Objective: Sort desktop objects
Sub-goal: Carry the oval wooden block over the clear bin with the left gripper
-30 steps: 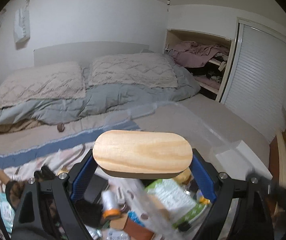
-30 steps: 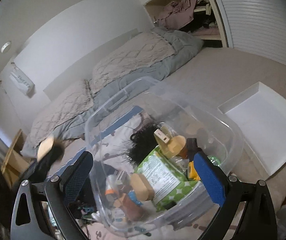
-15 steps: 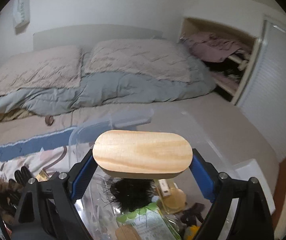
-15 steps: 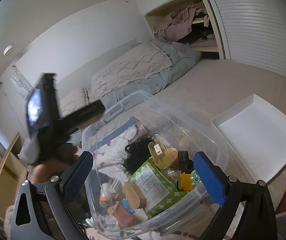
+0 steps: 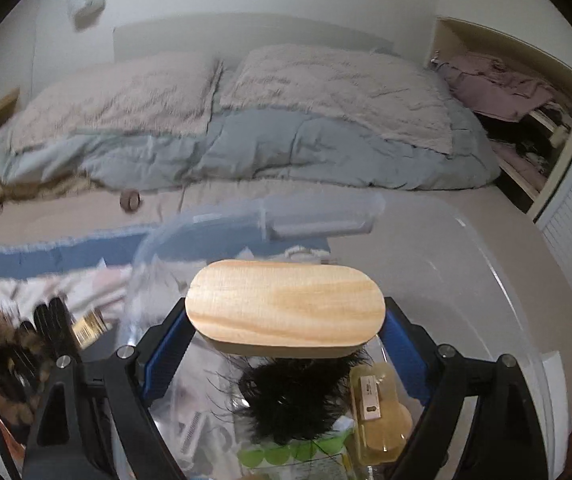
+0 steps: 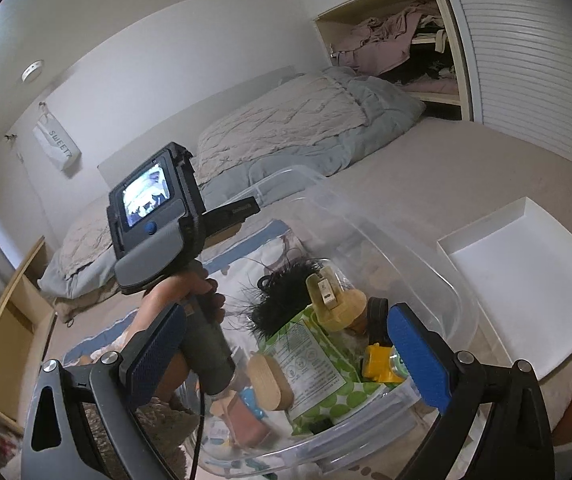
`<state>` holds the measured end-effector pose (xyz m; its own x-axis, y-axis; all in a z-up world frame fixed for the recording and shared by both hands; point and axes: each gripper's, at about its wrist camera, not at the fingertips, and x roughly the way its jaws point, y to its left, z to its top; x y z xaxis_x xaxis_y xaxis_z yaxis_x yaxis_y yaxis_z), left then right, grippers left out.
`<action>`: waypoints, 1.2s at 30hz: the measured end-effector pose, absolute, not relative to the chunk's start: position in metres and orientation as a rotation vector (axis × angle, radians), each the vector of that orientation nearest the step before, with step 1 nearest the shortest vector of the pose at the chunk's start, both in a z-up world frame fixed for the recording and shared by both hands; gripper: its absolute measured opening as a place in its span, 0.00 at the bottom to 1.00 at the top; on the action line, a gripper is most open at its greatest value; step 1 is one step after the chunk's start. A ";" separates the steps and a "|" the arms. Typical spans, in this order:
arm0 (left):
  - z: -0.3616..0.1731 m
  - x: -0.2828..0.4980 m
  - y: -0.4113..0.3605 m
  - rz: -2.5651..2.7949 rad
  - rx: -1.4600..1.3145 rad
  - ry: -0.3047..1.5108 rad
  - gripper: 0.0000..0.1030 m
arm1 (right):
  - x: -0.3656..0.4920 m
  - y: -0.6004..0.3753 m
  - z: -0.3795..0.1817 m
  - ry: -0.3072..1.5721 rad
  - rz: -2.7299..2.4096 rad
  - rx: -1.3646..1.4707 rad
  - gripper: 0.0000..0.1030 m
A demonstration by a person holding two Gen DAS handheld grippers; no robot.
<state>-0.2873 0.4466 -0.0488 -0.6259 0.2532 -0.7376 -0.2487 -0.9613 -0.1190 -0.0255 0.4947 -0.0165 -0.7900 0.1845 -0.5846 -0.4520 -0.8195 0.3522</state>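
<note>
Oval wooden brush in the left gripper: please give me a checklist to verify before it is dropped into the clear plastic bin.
1. Oval wooden brush clamped in left gripper: ok.
2. Brush above the clear plastic bin: ok.
3. Free landing spot: not ok; black feathery item and green dotted packet lie below.
4. Right gripper empty: ok.
5. White tray apart from bin: ok.
6. Bristles' condition: cannot tell.

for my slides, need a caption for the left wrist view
Left gripper holding a wooden brush over a clear bin on the bed.
</note>
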 end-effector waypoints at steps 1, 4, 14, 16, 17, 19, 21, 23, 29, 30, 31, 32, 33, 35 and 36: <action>-0.053 -0.290 0.446 2.605 -1.212 -0.027 0.87 | -0.026 0.495 -0.017 0.695 2.590 -0.776 0.98; -0.061 -0.294 0.446 2.607 -1.245 -0.045 0.87 | -0.028 0.495 -0.018 0.696 2.593 -0.789 0.98; -0.073 -0.304 0.460 2.620 -1.250 0.052 0.88 | -0.030 0.485 -0.015 0.675 2.644 -0.821 0.98; -0.072 -0.305 0.460 2.607 -1.264 0.041 0.88 | -0.032 0.483 -0.016 0.665 2.648 -0.830 0.98; -0.072 -0.305 0.460 2.600 -1.271 0.034 0.88 | -0.033 0.483 -0.016 0.663 2.650 -0.836 0.98; -0.071 -0.307 0.462 2.579 -1.290 0.028 0.88 | -0.034 0.482 -0.017 0.661 2.654 -0.844 0.98; -0.071 -0.307 0.463 2.579 -1.305 0.029 0.88 | -0.034 0.483 -0.017 0.655 2.653 -0.846 0.98; -0.072 -0.307 0.465 2.576 -1.301 0.034 0.89 | -0.033 0.483 -0.017 0.647 2.652 -0.842 0.98; -0.070 -0.303 0.463 2.579 -1.271 0.021 1.00 | -0.033 0.484 -0.017 0.652 2.652 -0.849 0.98; -0.069 -0.302 0.463 2.582 -1.267 0.026 1.00 | -0.033 0.484 -0.017 0.651 2.652 -0.849 0.98; -0.068 -0.301 0.463 2.585 -1.263 0.031 1.00 | -0.033 0.484 -0.016 0.652 2.652 -0.849 0.98; -0.067 -0.300 0.462 2.587 -1.257 0.035 1.00 | -0.032 0.484 -0.016 0.653 2.652 -0.848 0.98; -0.065 -0.299 0.461 2.590 -1.253 0.037 1.00 | -0.032 0.484 -0.016 0.654 2.652 -0.846 0.98; -0.062 -0.297 0.459 2.593 -1.243 0.039 1.00 | -0.031 0.484 -0.014 0.656 2.652 -0.838 0.98; -0.060 -0.295 0.458 2.593 -1.237 0.040 1.00 | -0.030 0.484 -0.014 0.658 2.653 -0.833 0.98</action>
<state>-0.2954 0.4578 -0.0602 -0.6000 0.2275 -0.7670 -0.2512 -0.9638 -0.0894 -0.0300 0.4843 -0.0136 -0.7933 0.1290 -0.5949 -0.3922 -0.8558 0.3374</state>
